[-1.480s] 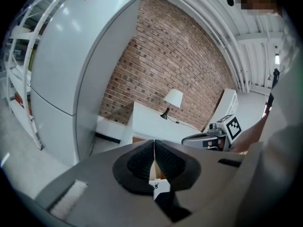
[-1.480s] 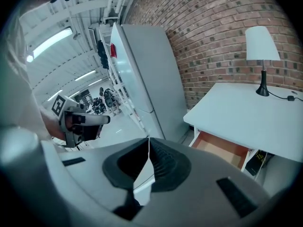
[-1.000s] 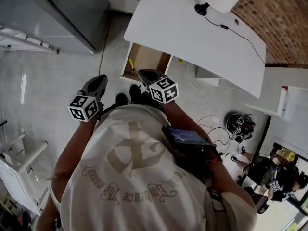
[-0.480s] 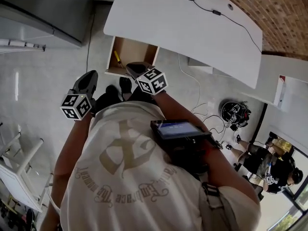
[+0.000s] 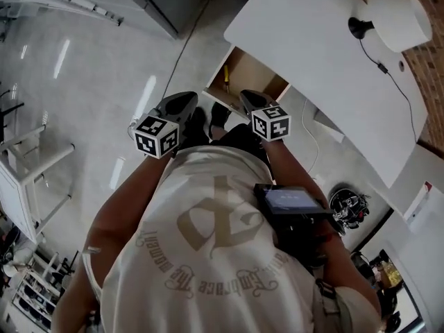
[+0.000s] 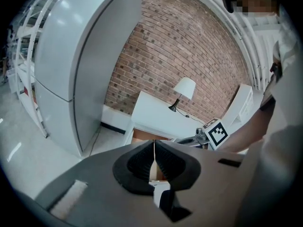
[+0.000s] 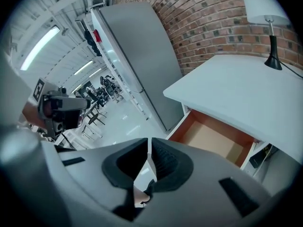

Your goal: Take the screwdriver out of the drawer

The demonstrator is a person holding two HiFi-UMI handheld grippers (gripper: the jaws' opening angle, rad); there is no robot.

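The wooden drawer (image 5: 258,76) stands pulled out from under the white desk (image 5: 326,54). A yellow-handled screwdriver (image 5: 226,75) lies at the drawer's left side in the head view. My left gripper (image 5: 184,100) hangs shut and empty over the floor, left of the drawer's front. My right gripper (image 5: 245,95) is shut and empty too, just in front of the drawer. In the right gripper view the jaws (image 7: 149,156) are pressed together and point toward the open drawer (image 7: 213,138); the screwdriver does not show there. The left gripper (image 6: 154,154) also shows its jaws together.
A white lamp (image 5: 395,21) with a black cable stands on the desk. A grey fridge (image 7: 137,56) stands left of the desk. White shelving (image 5: 28,179) is at the left, and cables and gear (image 5: 347,201) lie on the floor at the right.
The head view has swung, so the desk and drawer now sit further right. Both grippers have sunk a little in front of the drawer and stay shut.
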